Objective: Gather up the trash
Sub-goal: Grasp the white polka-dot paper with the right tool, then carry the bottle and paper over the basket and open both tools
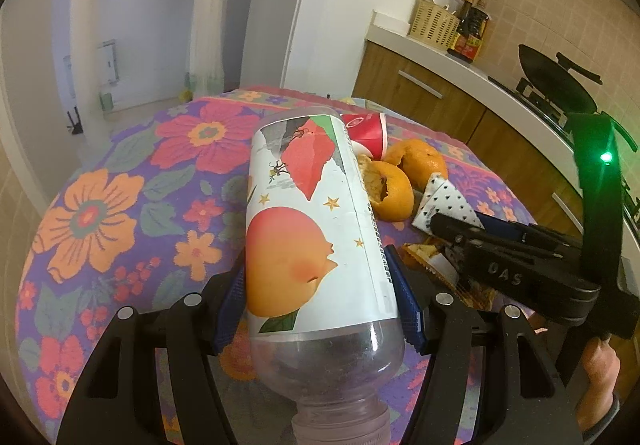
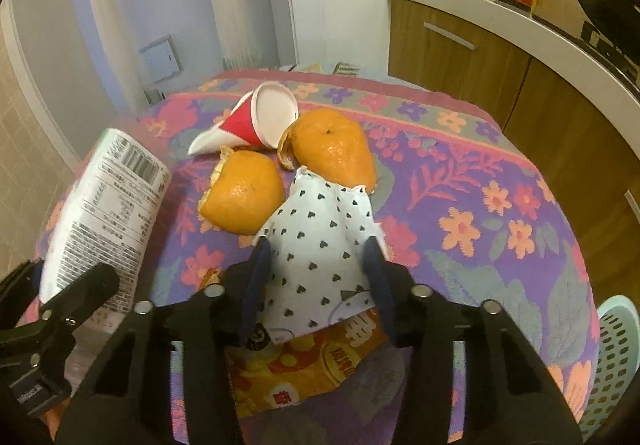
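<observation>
Between the blue pads of the left gripper [image 1: 320, 305] sits a plastic bottle [image 1: 308, 229], clamped across its labelled body, neck toward the camera. Just beside it, the right gripper [image 2: 318, 285] straddles a white wrapper with black hearts [image 2: 320, 237]; both pads seem to press its edges, so it looks gripped. Beyond its fingertips lie two orange peels [image 2: 248, 197] and a tipped paper cup [image 2: 256, 121]; under it, a yellow snack packet [image 2: 316, 361]. Picking-up is under way; next, probably, a lift toward the pale basket [image 2: 612, 361] at far right.
</observation>
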`<state>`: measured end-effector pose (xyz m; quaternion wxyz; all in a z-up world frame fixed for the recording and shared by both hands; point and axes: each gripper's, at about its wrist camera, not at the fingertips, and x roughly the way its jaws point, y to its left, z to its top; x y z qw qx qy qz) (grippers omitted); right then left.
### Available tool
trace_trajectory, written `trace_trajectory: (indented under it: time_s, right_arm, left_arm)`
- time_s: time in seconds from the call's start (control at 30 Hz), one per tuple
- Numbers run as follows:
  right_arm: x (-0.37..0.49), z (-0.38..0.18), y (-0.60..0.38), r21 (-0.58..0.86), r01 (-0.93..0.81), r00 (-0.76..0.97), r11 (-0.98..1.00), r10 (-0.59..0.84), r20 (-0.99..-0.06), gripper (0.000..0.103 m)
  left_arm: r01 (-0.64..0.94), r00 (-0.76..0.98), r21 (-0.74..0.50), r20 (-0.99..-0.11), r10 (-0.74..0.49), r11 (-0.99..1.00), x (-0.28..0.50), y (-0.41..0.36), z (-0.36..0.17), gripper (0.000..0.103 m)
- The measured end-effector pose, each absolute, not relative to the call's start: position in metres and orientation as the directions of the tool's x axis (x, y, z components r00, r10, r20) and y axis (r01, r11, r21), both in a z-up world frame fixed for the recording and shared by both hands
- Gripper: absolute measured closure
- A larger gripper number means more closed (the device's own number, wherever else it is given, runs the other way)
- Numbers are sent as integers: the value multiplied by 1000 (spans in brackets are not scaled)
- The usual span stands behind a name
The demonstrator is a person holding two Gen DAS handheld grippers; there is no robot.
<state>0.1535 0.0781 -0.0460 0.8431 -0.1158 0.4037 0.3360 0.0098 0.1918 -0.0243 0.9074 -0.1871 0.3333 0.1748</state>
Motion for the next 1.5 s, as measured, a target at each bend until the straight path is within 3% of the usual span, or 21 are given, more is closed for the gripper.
trace_trajectory:
  time_s: [0.1,0.23,0.43,0.73,1.03,1.23,1.5]
  right_arm:
    - [152,-41,70,110,-652,454,750,502,-736,64]
    - [141,-24,50,171,-679,476,714,606,-637,64]
    - [139,-15,27,271,-683,439,679,677,-591,64]
    - [118,-19,-31,445,-684,258,577,763,-593,63]
    - [128,-41,-88,762,-502,85,409,900,-427,61]
    - [131,-50,-111,772,-451,136,447,890,-436,63]
    - [118,-27,-148,503,-461,443,731,681,-583,63]
  left_arm:
    - [-437,720,-220,-667,193,872,8,190,-23,41]
    - [-432,726,-219,-660,193,875,5,186,-21,41]
    - [-414,741,-212,-644,192,885,0,175,-11,41]
    - [-379,750,-196,-637,176,905,-3,155,-7,41]
    - [-342,761,-205,-633,142,917,-4,144,-5,41]
    - [-325,765,-208,-632,127,923,-6,139,-4,41]
    - [-250,772,-173,-629,88,953,8,99,1,41]
